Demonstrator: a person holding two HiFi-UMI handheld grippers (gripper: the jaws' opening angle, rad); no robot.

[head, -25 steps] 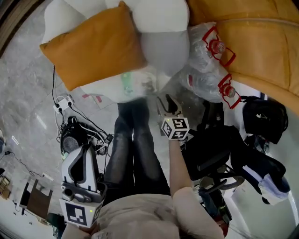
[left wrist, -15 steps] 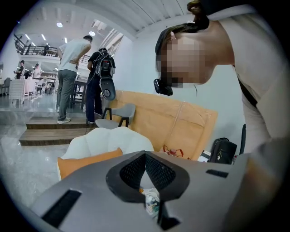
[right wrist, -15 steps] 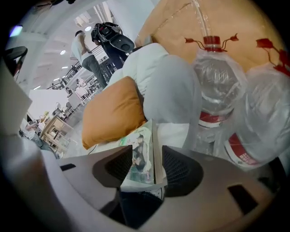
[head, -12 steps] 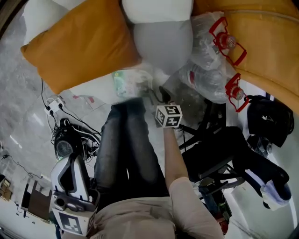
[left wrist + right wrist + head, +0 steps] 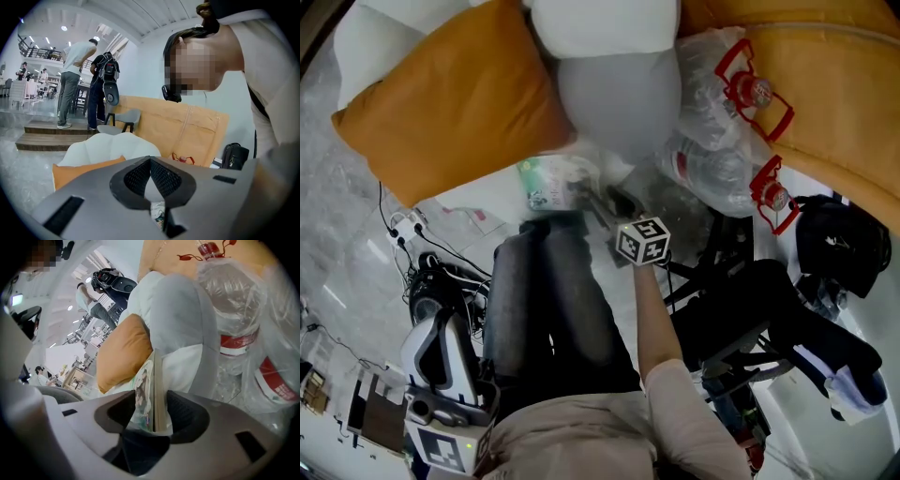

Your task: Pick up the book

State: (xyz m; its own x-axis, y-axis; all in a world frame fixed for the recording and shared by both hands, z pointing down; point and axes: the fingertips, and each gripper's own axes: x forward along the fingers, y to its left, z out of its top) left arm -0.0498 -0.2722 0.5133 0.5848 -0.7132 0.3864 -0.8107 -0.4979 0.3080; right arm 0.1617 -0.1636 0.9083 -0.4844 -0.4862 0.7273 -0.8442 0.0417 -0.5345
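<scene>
Bright, even indoor light, soft shadows. Ceiling spots point(image 5: 64, 28) glow above the orange cushion point(image 5: 450, 94) in the left gripper view. Book point(image 5: 551, 181) just right of the cushion is motion-blurred. Glare on wrapped bottles point(image 5: 722, 112) further right. All 3 views show fisheye bending and dark corners.

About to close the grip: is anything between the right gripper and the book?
Nothing. In the right gripper view the book stands edge-on between the opening jaws of the right gripper, and no other object is in the gap.
</scene>
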